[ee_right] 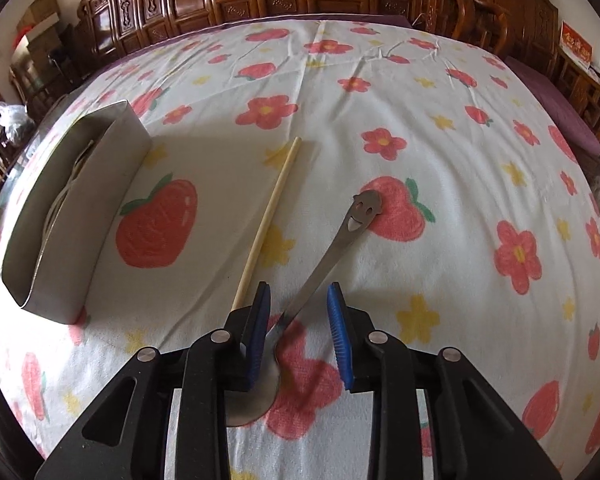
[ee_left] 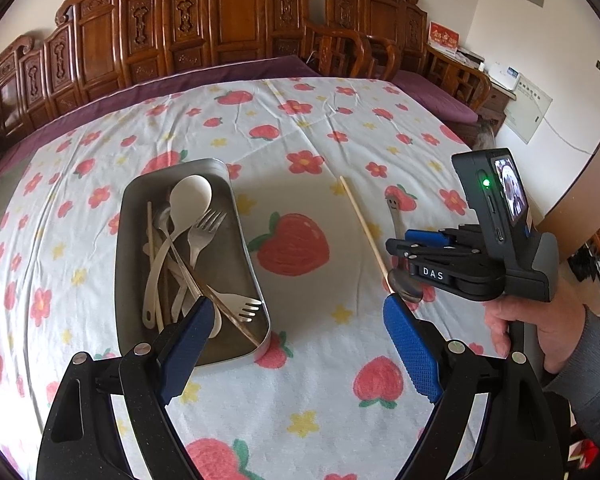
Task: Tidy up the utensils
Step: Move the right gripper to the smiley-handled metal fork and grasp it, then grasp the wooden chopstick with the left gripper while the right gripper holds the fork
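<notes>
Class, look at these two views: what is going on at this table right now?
A person holds a gripper in each hand and is sorting utensils into a metal tray. The tray already holds forks, spoons and chopsticks. The right gripper straddles a metal spoon lying on the strawberry cloth, jaws not pressing on it. A single chopstick lies beside it. The left gripper hangs open near the tray, empty.

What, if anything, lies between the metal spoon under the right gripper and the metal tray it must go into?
Only the loose chopstick lies on the cloth between the metal spoon and the metal tray. It lies flat, so a lifted spoon would probably clear it. The right gripper straddles the spoon, pads not touching.
</notes>
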The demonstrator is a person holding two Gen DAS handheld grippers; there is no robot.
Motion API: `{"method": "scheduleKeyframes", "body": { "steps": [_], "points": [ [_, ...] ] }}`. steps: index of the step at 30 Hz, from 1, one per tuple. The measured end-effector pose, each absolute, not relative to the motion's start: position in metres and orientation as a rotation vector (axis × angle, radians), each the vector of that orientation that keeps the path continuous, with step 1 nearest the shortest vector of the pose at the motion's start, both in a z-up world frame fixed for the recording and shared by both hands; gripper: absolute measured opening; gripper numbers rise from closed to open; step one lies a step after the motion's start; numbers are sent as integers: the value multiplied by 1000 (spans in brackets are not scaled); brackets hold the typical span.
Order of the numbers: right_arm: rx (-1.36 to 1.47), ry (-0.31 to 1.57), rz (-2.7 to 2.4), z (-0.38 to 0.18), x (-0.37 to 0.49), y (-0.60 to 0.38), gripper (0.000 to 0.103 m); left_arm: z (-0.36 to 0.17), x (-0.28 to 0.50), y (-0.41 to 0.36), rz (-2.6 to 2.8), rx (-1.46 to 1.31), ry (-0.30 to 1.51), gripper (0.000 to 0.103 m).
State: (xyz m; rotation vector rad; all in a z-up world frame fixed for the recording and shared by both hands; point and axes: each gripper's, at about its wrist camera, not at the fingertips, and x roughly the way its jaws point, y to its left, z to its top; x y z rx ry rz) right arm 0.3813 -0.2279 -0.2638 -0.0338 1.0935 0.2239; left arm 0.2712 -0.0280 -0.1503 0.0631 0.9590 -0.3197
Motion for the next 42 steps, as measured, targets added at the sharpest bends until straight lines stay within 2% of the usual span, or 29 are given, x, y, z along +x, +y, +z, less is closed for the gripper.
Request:
{"method": "scheduleKeyframes", "body": {
  "steps": [6,8,10,16,39,42],
  "points": [
    [-131,1120,201,-264,379,-221,33,-151,271,-29,-320,63,960,83],
    [-126,1138,203,-264,377,-225,28,-152,270,-31,-322,64,959,83],
    [-126,1149,200,-264,375,-230,15,-152,271,-34,-326,67,960,83],
    [-87,1186,208,-263,370,-251,7,-154,272,-46,-339,76,965,83],
    [-13,1101,219,-245,320,-329,7,-204,314,-131,-360,162,1057,83],
    [-13,1094,221,-245,315,-334,7,-211,321,-142,-354,186,1066,78]
  ]
}}
